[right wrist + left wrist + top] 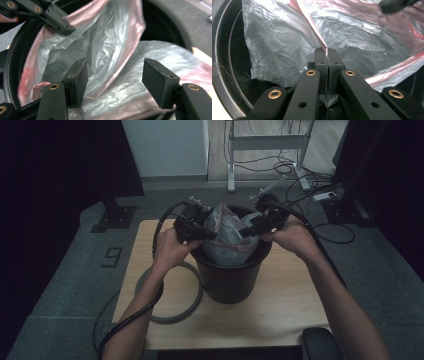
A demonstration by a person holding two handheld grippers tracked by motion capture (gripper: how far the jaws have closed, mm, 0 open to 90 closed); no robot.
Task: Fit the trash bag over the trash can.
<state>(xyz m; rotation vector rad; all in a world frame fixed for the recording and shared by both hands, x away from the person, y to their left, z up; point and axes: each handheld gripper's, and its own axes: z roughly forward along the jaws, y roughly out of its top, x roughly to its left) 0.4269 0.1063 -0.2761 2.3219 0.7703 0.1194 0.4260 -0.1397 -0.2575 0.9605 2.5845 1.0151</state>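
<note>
Left gripper (pixel 325 53), jaws clenched on the pink-edged rim of a clear plastic bag (pixel 227 232); right gripper (pixel 113 77), jaws parted and gripping nothing, the film lying loose between and beyond them. The bag sits in the mouth of a black bin (pixel 230 280), directly between both grippers. A "9" is marked on the floor (pixel 113 255), left of the left gripper.

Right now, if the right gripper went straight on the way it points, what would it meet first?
Probably the plastic bag: the right gripper has open jaws, with the film just ahead; depth is unclear.
</note>
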